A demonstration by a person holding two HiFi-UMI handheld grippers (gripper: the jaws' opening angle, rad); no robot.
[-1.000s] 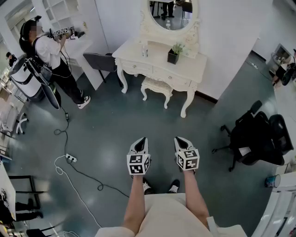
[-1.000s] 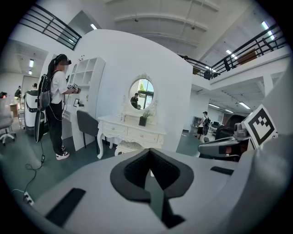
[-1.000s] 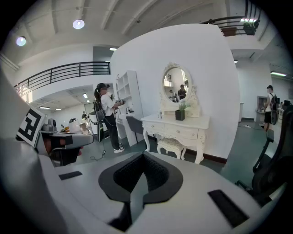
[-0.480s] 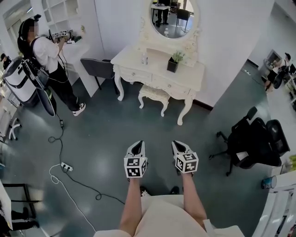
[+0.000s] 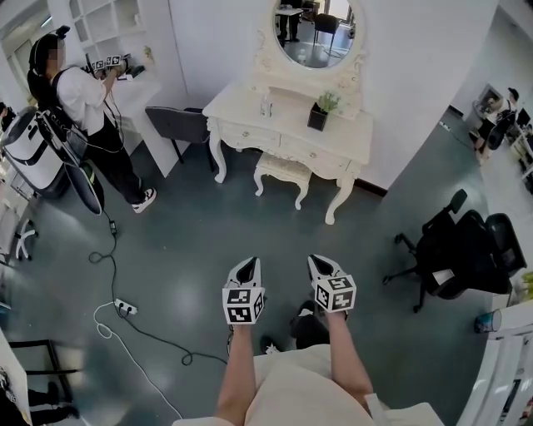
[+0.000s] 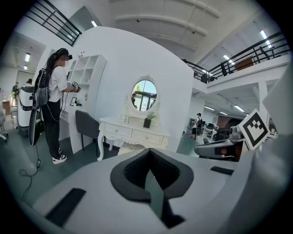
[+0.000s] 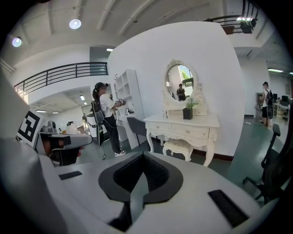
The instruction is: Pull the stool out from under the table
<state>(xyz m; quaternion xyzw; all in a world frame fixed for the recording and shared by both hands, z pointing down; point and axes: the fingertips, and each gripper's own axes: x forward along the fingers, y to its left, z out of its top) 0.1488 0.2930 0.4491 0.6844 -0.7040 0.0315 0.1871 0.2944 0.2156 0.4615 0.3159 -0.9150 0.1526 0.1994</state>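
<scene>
Dressing table: stands against the wall, well ahead of both grippers. Stool: tucked partly beneath the table's front, between its legs, straight ahead of the jaws and well apart from them. It is cream, with a padded seat and curved carved legs matching the table. Left gripper and right gripper: jaws fully closed, nothing held, carried side by side and aimed forward, presumably for the approach.

Person: standing far left, facing white shelf.
Grey chair: just right of person.
Office chair: black, right side.
Power strip: on floor, left.
Plant: small dark pot, below mirror.
</scene>
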